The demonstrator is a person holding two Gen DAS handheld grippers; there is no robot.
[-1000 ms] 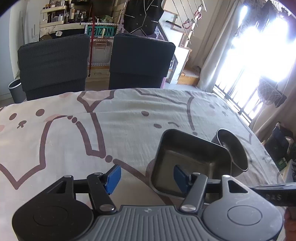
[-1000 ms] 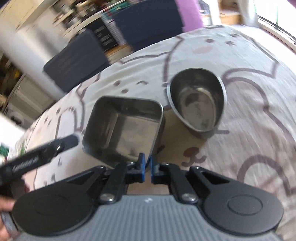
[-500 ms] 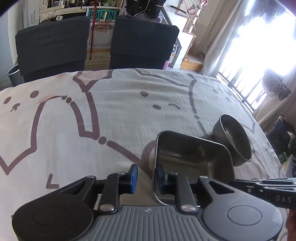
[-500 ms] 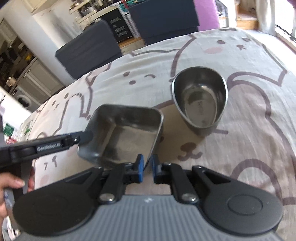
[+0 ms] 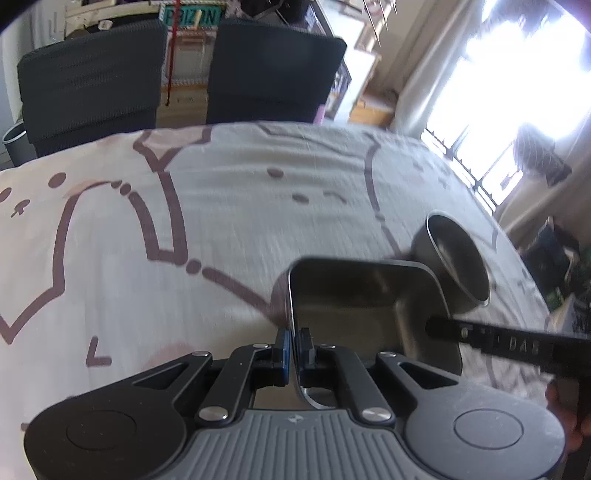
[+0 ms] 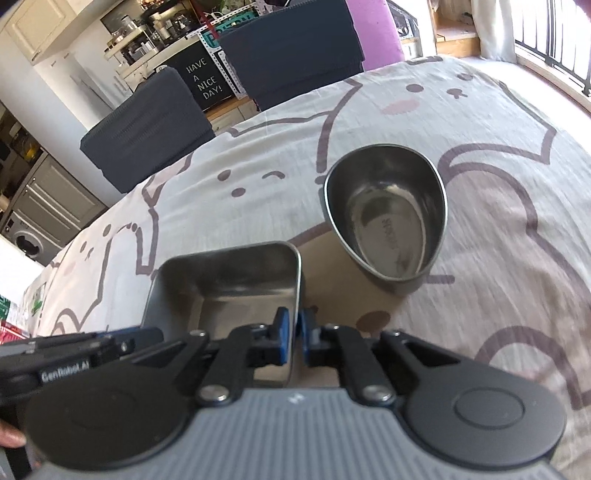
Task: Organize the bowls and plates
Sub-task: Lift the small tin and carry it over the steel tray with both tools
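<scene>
While both grippers sit over the tablecloth [image 5: 229,229], each is clamped on the same square steel tray [image 5: 354,306]. L gripper [image 5: 294,345]: blue pads pinch the tray's left wall, rim running up betw. them; its jaws have just been closing, wall now caught betw. them. R gripper [image 6: 293,338]: pads together on the tray's right wall, seen in R wrist view, one pad inside the tray [image 6: 225,291], one outside. R gripper's black body also crosses into L view from the right edge, tip over the tray's right wall; a bit of the person's hand [image 5: 565,413] shows at lower right. Tray sits near edge of table, close in front of both cams; can't tell if it's lifted or resting. Round steel bowl [image 6: 386,218] upright on the cloth, just beyond tray's far-right corner, close beside it; touching or not, can't tell. Cloth pale w/ brown cat-face outlines. Writing: "GenRobot.AI" on L gripper's body in R view [image 6: 64,369]; "DAS" partly legible on R gripper's body in L view; blackboard sign [image 6: 203,81] reads "HAVE A NICE DAY!"; teal sign [image 5: 194,14] behind two dark chairs [image 5: 92,81], lettering too blurred. Stamp inside bowl unreadable.
</scene>
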